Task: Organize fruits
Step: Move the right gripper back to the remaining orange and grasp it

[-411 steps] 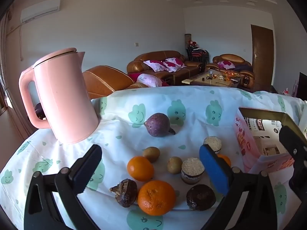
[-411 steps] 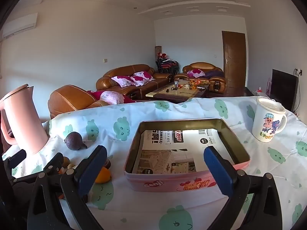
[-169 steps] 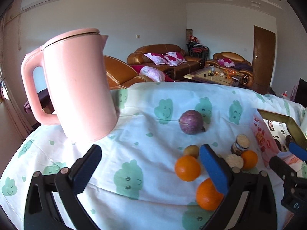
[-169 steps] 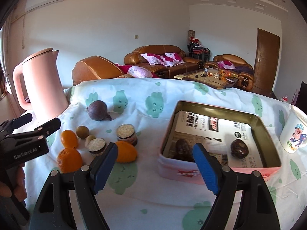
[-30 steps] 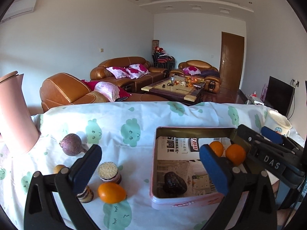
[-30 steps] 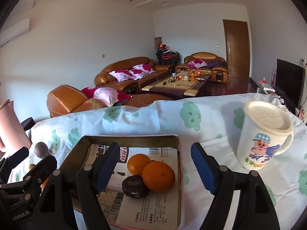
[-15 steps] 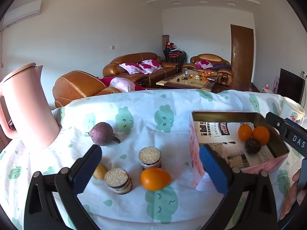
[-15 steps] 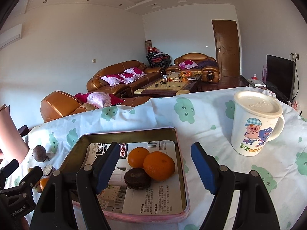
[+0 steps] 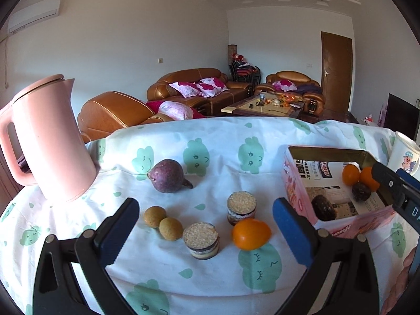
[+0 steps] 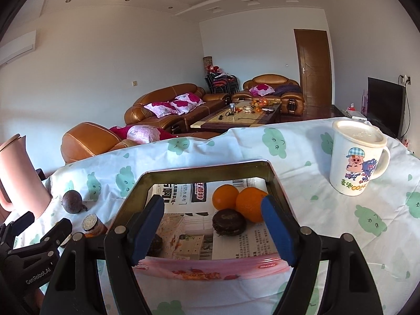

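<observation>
1. i have the left gripper (image 9: 204, 225) hanging wide open and empty over the loose pieces on the bench (image 9: 210, 275), so either jaw can drop beside a fruit; the orange fruit (image 9: 251, 233) lies between the pads in the left view, lower down, not touched
2. my right gripper (image 10: 214, 227) is parked at the near wall of the pink tin (image 10: 210, 269), jaws spread wide with nothing between the pads; i judge it waits there to receive or steady
3. the tin is lined with printed paper, probably to keep the fruit off the metal; inside sit two oranges (image 10: 237, 200) touching each other against the far right corner, a dark round fruit (image 10: 229, 221) just in front of them and another dark one nearer the left wall
4. still outside: a purple fruit (image 9: 168, 176), two small brown fruits (image 9: 162, 221) touching, and two grain-topped cakes (image 9: 200, 240); the pink kettle (image 9: 50, 141) stands well apart on the left
5. writing: "genrobot.ai" on the left gripper body; the lidded mug (image 10: 355, 157) has a cartoon pig and coloured characters i cannot read; the paper's print is too small
</observation>
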The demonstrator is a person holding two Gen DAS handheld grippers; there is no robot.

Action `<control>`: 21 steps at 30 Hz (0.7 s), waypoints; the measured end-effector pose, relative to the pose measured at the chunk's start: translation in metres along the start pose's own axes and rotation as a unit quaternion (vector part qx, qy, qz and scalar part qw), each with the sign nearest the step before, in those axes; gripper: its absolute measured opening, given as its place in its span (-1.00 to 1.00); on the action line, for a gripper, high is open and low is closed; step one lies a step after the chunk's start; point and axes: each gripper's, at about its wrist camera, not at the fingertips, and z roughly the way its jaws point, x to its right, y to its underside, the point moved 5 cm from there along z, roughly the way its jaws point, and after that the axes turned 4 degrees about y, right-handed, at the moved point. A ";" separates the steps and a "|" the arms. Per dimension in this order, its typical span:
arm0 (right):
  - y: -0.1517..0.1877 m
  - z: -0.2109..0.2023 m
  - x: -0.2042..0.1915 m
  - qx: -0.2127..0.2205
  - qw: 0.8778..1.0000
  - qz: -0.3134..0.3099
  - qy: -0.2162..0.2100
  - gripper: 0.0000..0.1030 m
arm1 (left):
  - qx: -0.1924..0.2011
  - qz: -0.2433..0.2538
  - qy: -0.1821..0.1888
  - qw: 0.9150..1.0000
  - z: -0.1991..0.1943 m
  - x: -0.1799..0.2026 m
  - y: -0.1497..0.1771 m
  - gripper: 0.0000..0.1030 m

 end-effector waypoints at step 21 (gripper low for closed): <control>0.034 -0.013 -0.116 -0.049 0.990 -0.078 -0.108 0.46 | -0.056 -0.037 -0.079 0.995 0.020 -0.118 0.006 1.00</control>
